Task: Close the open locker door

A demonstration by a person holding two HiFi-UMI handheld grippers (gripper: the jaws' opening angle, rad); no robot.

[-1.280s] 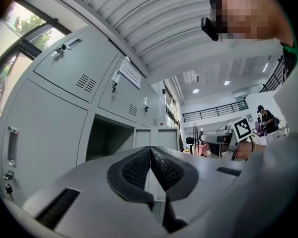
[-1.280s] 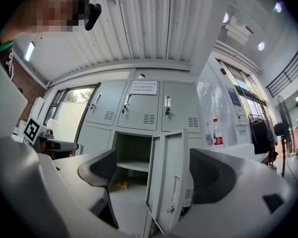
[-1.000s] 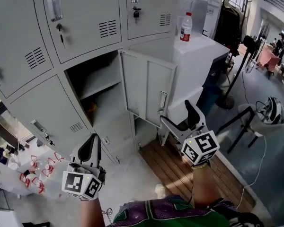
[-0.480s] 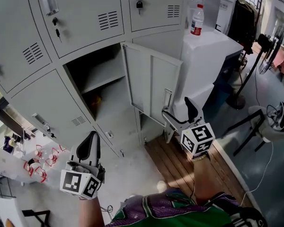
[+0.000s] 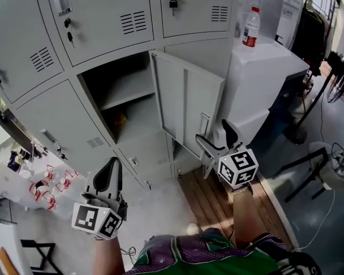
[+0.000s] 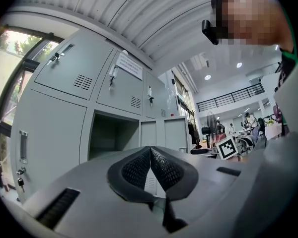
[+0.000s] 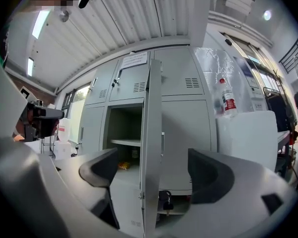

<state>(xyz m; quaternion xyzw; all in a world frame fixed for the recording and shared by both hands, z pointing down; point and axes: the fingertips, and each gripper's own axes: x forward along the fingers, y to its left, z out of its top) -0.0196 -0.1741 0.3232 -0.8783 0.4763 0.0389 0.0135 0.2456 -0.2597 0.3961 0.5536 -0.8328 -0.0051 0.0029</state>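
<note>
Grey lockers (image 5: 103, 22), wood floor strip (image 5: 218, 205) below; locker door (image 5: 186, 105) swung out, edge-on just ahead of wide-spread right claw (image 5: 215, 135). Left claw (image 5: 113, 166) pinched closed.

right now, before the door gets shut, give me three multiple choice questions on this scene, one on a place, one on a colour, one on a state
1. Where does the bottle stand?
A on the floor
B on the white cabinet
C on a chair

2. What colour is the open locker door?
A blue
B red
C light grey

3. How do the right gripper's jaws stand?
A apart
B shut on a key
C shut on a cloth

Answers:
1 B, it stands upright on the cabinet's top, beside the lockers.
2 C, the door is the same grey as the lockers around it.
3 A, the right gripper view shows a wide gap between them.
</note>
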